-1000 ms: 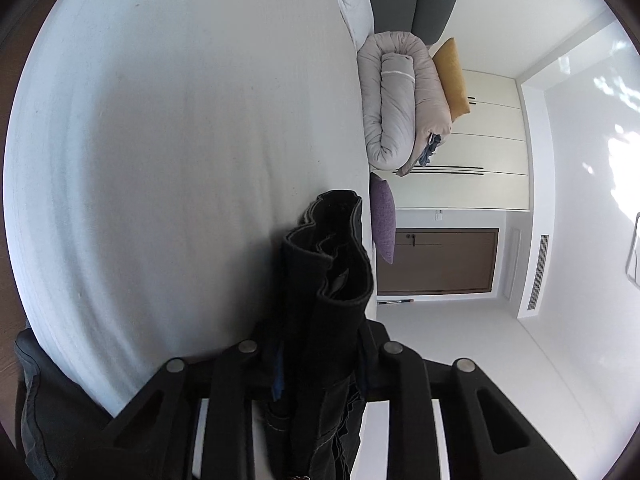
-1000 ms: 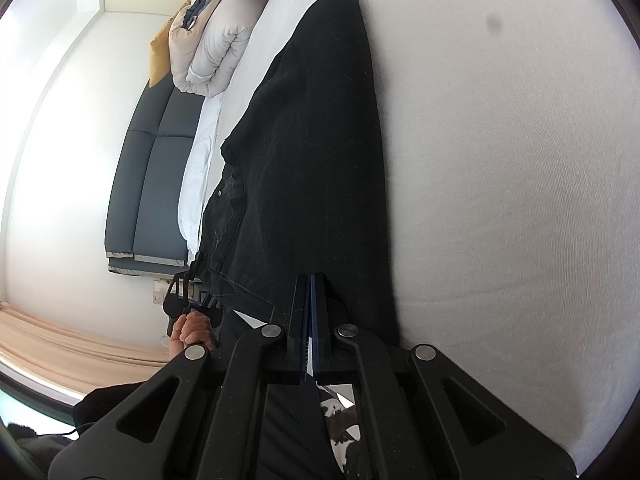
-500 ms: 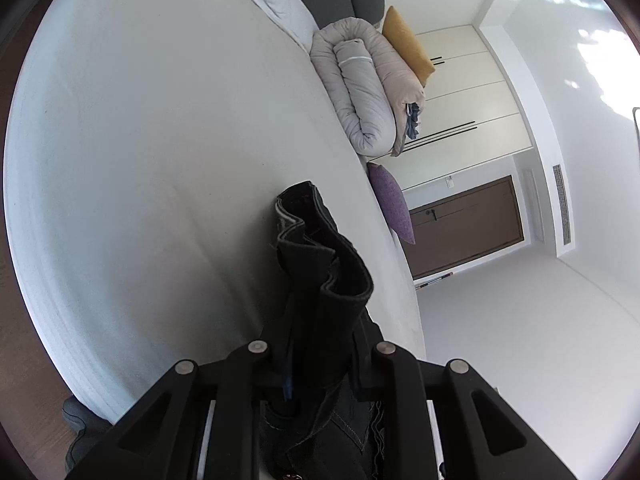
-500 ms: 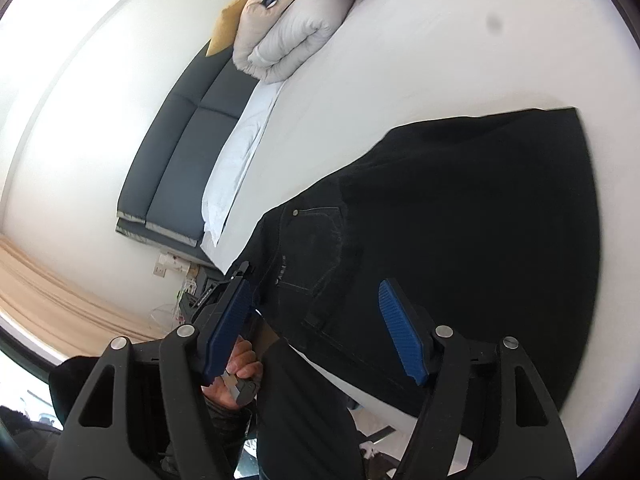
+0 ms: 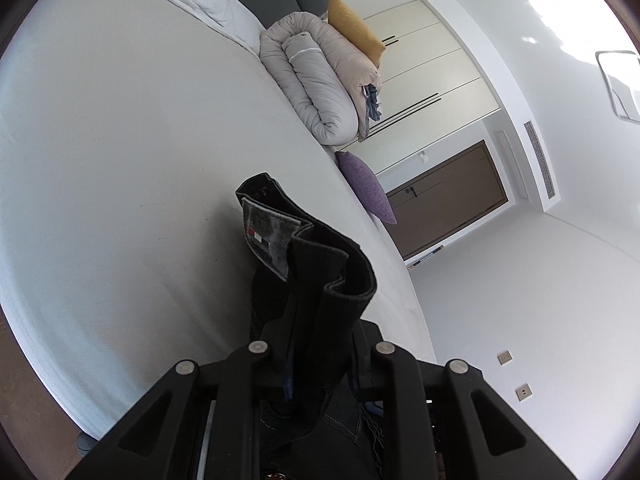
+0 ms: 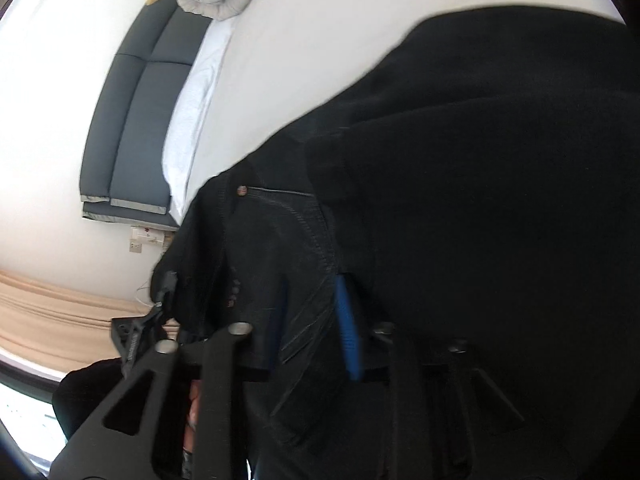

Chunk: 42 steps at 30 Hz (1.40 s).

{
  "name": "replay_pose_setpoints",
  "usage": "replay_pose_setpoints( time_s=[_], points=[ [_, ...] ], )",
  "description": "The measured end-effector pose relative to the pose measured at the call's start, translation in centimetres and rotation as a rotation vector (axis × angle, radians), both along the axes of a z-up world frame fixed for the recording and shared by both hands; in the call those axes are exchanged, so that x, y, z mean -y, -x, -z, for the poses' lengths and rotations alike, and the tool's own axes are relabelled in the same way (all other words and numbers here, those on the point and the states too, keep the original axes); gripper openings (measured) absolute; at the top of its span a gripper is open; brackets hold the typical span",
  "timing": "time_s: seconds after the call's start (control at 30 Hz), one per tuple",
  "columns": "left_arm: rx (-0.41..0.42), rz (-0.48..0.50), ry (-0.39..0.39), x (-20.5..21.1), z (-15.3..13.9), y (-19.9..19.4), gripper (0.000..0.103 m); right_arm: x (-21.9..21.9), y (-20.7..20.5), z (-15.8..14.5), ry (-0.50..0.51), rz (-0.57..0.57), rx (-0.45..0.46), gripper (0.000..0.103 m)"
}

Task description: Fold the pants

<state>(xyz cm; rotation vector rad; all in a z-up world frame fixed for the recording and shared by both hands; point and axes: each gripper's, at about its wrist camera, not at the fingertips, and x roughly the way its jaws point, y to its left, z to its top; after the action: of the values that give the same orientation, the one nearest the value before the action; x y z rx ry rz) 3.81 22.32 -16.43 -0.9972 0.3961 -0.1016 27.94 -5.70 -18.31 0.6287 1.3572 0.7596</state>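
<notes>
Pants (image 5: 308, 280), black denim, bunched in thick folds; left hand-held gripper (image 5: 320, 364) clamped them over smooth white bed (image 5: 120, 140); right hand-held gripper (image 6: 312, 320) straddled cloth, grip uncertain.

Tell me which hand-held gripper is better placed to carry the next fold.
Left, probably. The left hand-held gripper is shut on the bunched waistband of the pants, above the bed. The right hand-held gripper is pressed into the fabric; its grip is unclear.

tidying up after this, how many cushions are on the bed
2 visible: a mustard cushion behind the rolled duvet, and a purple cushion at the bed edge just below it. Others may be hidden.
</notes>
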Motion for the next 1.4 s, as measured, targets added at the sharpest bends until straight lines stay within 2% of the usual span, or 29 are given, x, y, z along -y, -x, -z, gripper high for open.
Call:
replay_pose_setpoints(
  time_s=[0.03, 0.13, 0.27, 0.37, 0.43, 0.47, 0.5, 0.57, 0.6, 0.63, 0.73, 0.9, 1.03, 1.07, 1.13, 1.17, 1.3, 1.37, 1.4],
  points=[
    [0.004, 0.005, -0.004, 0.1, -0.2, -0.3, 0.02, 0.3, 0.0, 0.6, 0.009, 0.012, -0.012, 0.0],
    [0.014, 0.028, -0.037, 0.9, -0.9, -0.6, 0.02, 0.7, 0.2, 1.8, -0.029, 0.017, -0.017, 0.0],
    [0.04, 0.087, -0.09, 3.2, -2.8, -1.2, 0.02, 0.1, 0.5, 1.6, 0.003, 0.011, 0.038, 0.0],
    [0.066, 0.154, -0.186, 5.9, -5.4, -1.4, 0.02, 0.7, 1.1, 1.6, -0.059, 0.017, 0.084, 0.0],
    [0.073, 0.208, -0.275, 8.4, -7.1, -1.7, 0.02, 2.0, 1.6, 1.2, -0.118, 0.049, 0.066, 0.007],
    [0.073, 0.239, -0.334, 10.0, -7.9, -1.9, 0.02, 2.9, 2.0, 0.9, -0.154, 0.065, 0.063, 0.02],
    [0.075, 0.27, -0.383, 11.6, -8.5, -2.1, 0.02, 4.1, 2.4, 0.6, -0.21, 0.085, 0.067, 0.042],
    [0.081, 0.342, -0.474, 15.1, -9.2, -2.4, 0.02, 7.2, 3.3, -0.3, -0.319, 0.168, 0.08, 0.066],
    [0.08, 0.377, -0.513, 16.9, -9.3, -2.5, 0.02, 9.0, 3.7, -0.6, -0.354, 0.217, 0.09, 0.075],
    [0.078, 0.408, -0.548, 18.5, -9.2, -2.6, 0.02, 10.8, 3.9, -0.8, -0.376, 0.251, 0.095, 0.077],
    [0.055, 0.491, -0.642, 22.7, -8.1, -2.5, 0.019, 13.7, 3.6, -0.9, -0.423, 0.238, 0.031, 0.077],
    [0.023, 0.587, -0.746, 27.1, -6.5, -2.0, 0.019, 15.4, 3.7, -1.4, -0.414, 0.207, 0.037, 0.077],
    [0.023, 0.639, -0.897, 30.5, -6.0, -0.9, 0.019, 15.2, 3.5, -0.5, -0.318, 0.196, 0.029, 0.077],
    [0.023, 0.648, -0.933, 31.1, -6.0, -1.1, 0.019, 15.5, 3.5, -0.3, -0.289, 0.195, 0.029, 0.073],
    [0.017, 0.649, -0.999, 32.1, -5.6, -0.7, 0.019, 15.8, 3.4, -0.1, -0.232, 0.198, 0.03, 0.061],
    [0.013, 0.65, -1.013, 32.2, -5.4, -0.6, 0.019, 16.4, 3.3, 0.0, -0.208, 0.198, 0.028, 0.055],
    [0.002, 0.656, -1.039, 32.6, -4.9, -0.5, 0.019, 16.2, 4.4, 0.2, -0.188, 0.208, 0.025, 0.057],
    [0.005, 0.66, -1.063, 33.0, -4.7, -0.3, 0.019, 16.4, 4.8, -0.2, -0.158, 0.188, 0.062, 0.057],
    [0.004, 0.663, -1.076, 33.6, -4.6, -0.3, 0.019, 15.6, 4.1, -0.2, -0.131, 0.177, 0.075, 0.053]
  ],
)
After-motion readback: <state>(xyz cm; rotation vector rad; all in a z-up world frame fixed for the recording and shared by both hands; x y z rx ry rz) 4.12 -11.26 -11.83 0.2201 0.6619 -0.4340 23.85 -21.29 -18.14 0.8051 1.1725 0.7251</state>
